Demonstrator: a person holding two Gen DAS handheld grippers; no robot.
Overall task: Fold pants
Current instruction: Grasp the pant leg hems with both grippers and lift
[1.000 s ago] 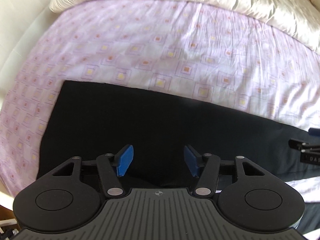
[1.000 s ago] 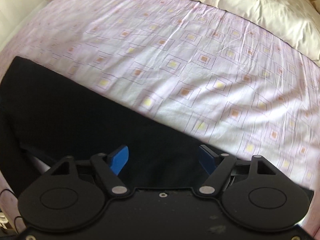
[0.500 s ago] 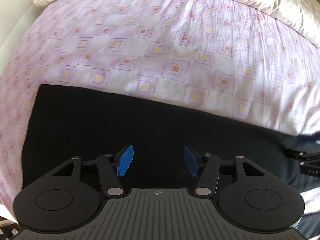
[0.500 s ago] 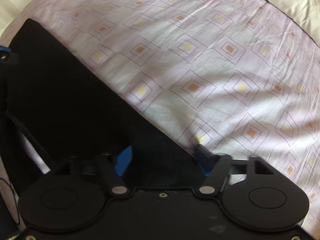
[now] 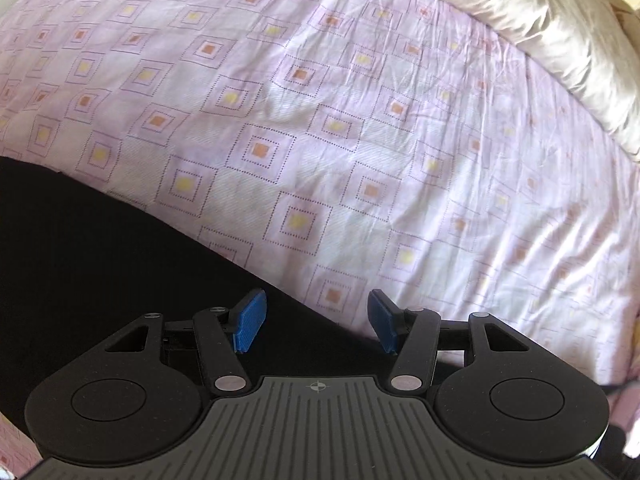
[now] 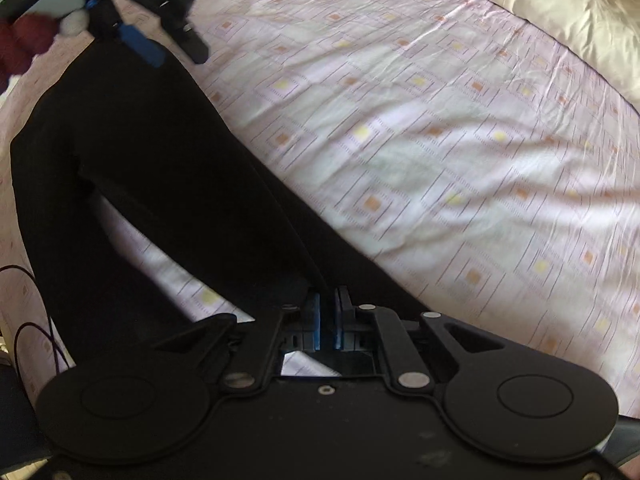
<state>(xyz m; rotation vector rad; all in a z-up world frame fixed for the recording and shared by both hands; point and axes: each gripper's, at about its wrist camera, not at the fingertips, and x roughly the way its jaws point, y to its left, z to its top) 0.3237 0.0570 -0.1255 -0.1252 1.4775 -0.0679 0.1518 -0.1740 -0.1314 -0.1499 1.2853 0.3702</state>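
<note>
Pants [image 6: 132, 168], black and smooth, lie spread on the patterned bedsheet [image 6: 440, 140]. Right gripper [image 6: 327, 322] has just been closing and pinches a lifted fold of their fabric; left gripper [image 5: 314, 322] hangs parted over their edge, gripping nothing.

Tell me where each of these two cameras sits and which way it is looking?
Left wrist view: sits on the left gripper, looking down along its open blue fingers at the black pants and the patterned bedsheet.
Right wrist view: sits on the right gripper, whose jaws have just closed on the pants, pinching the fabric; the left gripper and a dark red sleeve show at top left.
Shared: the pants, the sheet, the cream duvet at the far edge.
</note>
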